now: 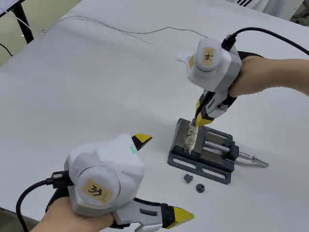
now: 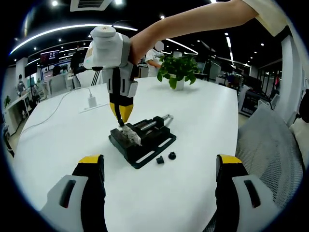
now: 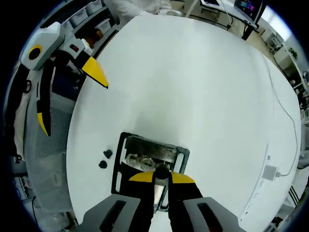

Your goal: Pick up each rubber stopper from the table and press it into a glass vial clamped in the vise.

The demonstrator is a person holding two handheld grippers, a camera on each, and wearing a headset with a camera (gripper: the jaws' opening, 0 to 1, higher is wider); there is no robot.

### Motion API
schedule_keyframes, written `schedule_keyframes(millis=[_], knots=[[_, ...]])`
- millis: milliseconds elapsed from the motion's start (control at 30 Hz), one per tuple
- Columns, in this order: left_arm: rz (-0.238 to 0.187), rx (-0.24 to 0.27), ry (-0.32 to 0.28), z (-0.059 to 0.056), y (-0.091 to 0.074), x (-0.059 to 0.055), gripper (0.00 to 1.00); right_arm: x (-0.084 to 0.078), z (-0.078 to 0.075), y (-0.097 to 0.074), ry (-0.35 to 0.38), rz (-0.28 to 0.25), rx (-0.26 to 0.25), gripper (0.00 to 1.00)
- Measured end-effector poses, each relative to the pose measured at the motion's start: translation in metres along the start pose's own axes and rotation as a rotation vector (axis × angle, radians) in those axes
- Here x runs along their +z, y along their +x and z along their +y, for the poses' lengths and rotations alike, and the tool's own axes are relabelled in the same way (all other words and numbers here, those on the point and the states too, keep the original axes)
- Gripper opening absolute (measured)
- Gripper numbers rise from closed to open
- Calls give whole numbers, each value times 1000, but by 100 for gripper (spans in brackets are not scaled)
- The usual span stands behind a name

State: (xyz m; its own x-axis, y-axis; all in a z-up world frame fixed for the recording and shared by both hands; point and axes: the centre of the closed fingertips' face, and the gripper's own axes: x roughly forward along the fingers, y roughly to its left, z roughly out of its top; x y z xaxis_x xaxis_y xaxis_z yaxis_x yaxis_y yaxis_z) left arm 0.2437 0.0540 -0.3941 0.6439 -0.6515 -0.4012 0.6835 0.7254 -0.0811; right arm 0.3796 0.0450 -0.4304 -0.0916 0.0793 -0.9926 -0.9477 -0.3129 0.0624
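- The right gripper (image 1: 200,120) is pinched on a dark stopper (image 3: 161,172), just above the vials (image 1: 192,137) clamped in the vise (image 1: 212,162).
- The left gripper (image 1: 163,179) hangs wide, holding nothing.
- Two loose stoppers (image 1: 188,178) lie on the bench (image 1: 96,87) beside the vise.
- The pressing step looks in hand; the next move calls for centring over a vial mouth and pushing straight down.

Vise (image 1: 205,166) on the table (image 1: 96,72), vials (image 1: 192,138) in it, two stoppers (image 1: 188,178) just before it.

Two dark stoppers (image 1: 188,178) beside vise (image 1: 203,167), vials (image 1: 192,138) clamped
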Motion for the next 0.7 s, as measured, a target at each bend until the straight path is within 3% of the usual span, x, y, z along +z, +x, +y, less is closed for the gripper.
schedule_keyframes(millis=[500,567,600,700], knots=[[-10,-5,-12,-2,2,0,95,-1,2,1,211,-1,-28,4],[-9,-7,-13,-3,2,0,94,-1,3,1,284,2,-34,4],[-10,-7,-14,-3,2,0,94,0,3,1,249,8,-33,4],[-12,-4,-16,-2,2,0,94,2,6,1,241,29,-40,5]])
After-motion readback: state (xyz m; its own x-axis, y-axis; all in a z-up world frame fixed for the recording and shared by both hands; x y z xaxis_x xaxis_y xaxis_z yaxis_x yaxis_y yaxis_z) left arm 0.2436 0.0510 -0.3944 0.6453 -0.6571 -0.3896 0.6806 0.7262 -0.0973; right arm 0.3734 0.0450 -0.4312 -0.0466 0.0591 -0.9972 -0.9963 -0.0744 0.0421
